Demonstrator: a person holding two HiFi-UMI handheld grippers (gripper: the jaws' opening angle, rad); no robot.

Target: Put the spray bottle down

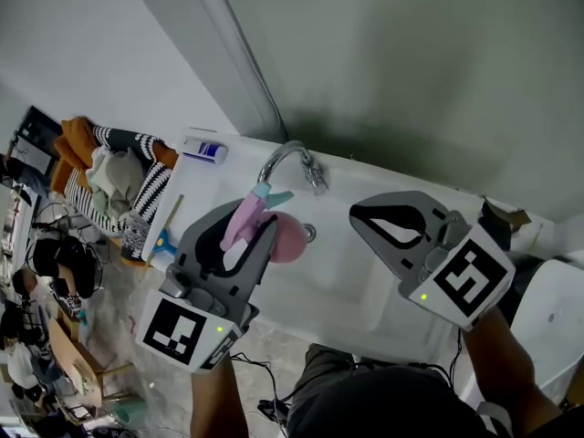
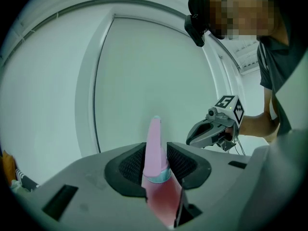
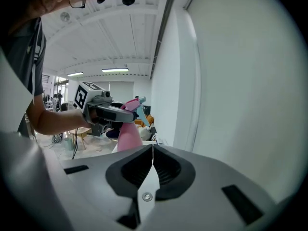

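Observation:
My left gripper (image 1: 248, 229) is shut on a pink spray bottle (image 1: 285, 236) with a teal trigger (image 1: 267, 193), holding it in the air over the white sink (image 1: 351, 286), just in front of the chrome faucet (image 1: 294, 160). In the left gripper view the bottle's pink neck (image 2: 155, 146) stands clamped between the black pads (image 2: 134, 165). My right gripper (image 1: 360, 215) hovers over the sink's right half, shut with nothing in it; its jaws meet edge to edge (image 3: 153, 154). From the right gripper view I see the left gripper (image 3: 102, 108) carrying the pink bottle (image 3: 127, 134).
A white and blue tube (image 1: 203, 151) lies on the sink's back left corner. Left of the sink a striped basket (image 1: 137, 190) holds clothes, with a blue-handled brush (image 1: 165, 237) beside it. A white rounded fixture (image 1: 549, 318) stands at the right. The wall (image 1: 411, 71) rises close behind the faucet.

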